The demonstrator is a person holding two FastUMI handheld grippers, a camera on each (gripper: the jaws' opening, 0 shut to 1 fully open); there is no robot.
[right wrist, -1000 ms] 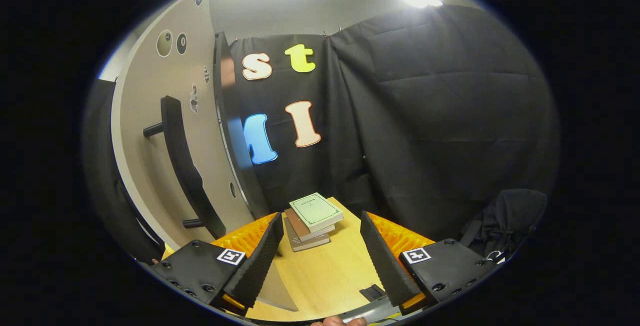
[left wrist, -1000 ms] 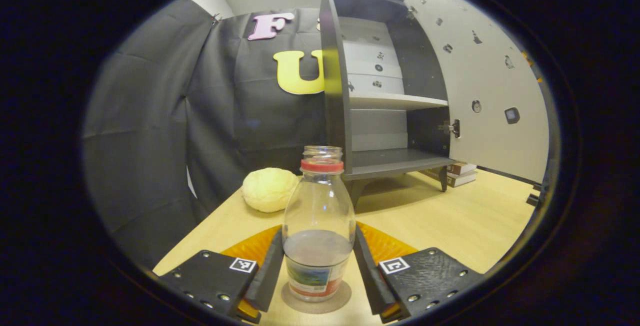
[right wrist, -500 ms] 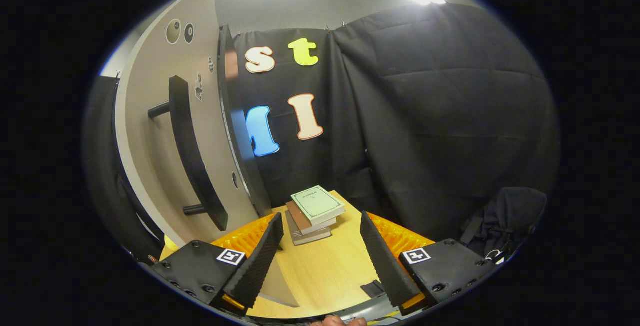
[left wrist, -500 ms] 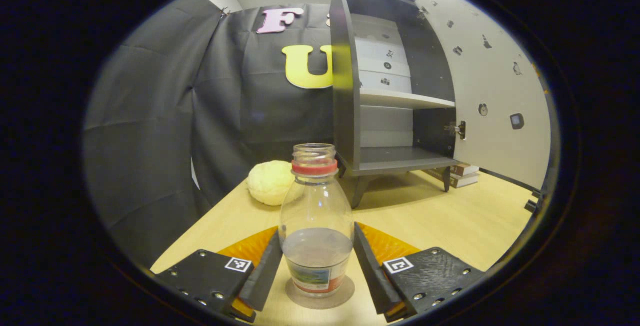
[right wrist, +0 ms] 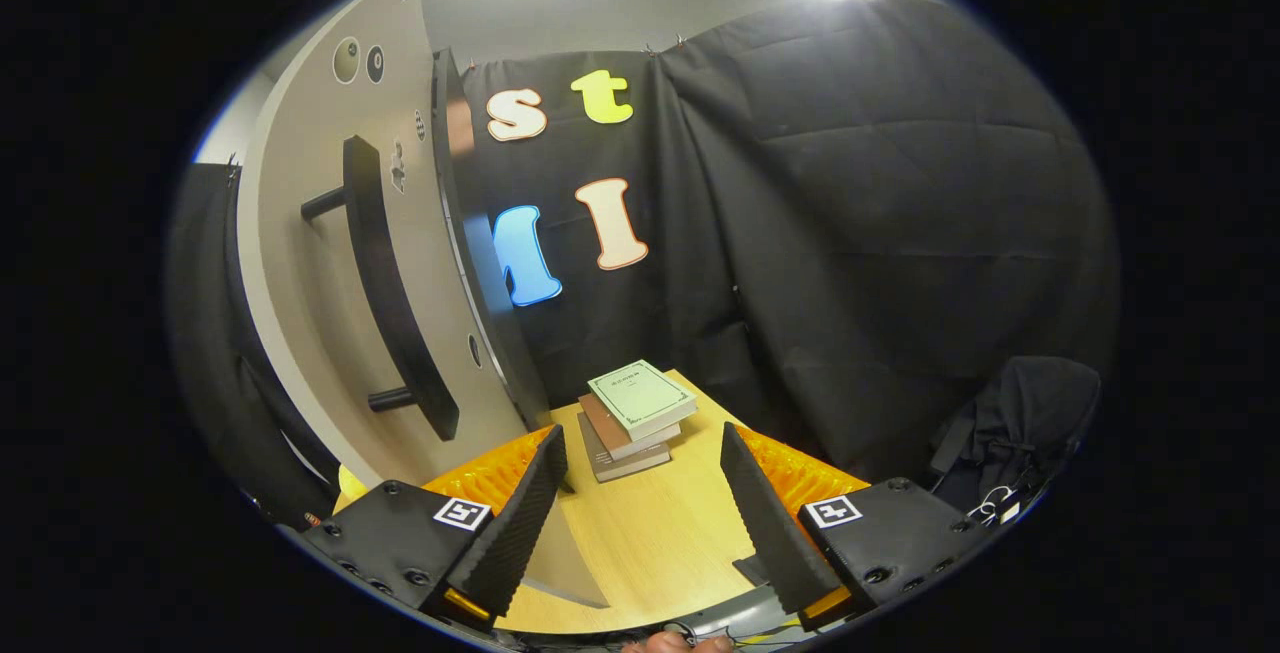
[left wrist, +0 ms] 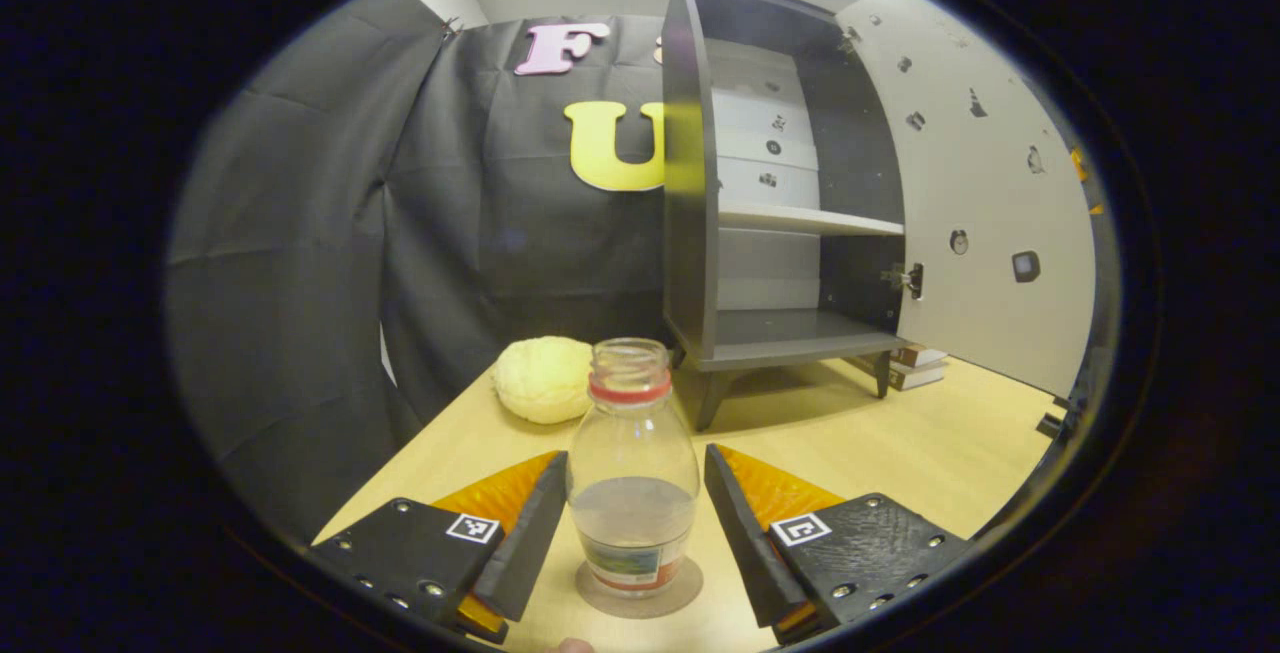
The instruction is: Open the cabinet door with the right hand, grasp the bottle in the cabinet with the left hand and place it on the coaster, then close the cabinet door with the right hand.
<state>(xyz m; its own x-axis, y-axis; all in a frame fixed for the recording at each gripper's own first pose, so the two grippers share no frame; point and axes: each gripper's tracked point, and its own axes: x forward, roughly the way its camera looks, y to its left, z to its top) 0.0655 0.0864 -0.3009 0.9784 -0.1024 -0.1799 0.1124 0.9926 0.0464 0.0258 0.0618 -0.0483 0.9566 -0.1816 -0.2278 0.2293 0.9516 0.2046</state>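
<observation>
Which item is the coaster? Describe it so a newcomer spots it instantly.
Start at the open grey cabinet on the wooden table, then come toward the camera to the clear bottle between the left gripper's fingers. The coaster is the flat round brownish disc under that bottle, unlike the puffy yellow bun behind.

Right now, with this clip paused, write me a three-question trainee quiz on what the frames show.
1. True or false: the bottle stands on the coaster.
2. The cabinet door is: A) open B) closed.
3. Fill in: the left gripper fingers are ____ the bottle's sides.

Key: 1 true; 2 A; 3 apart from. The door handle shows in the right gripper view, left of the right gripper.
</observation>
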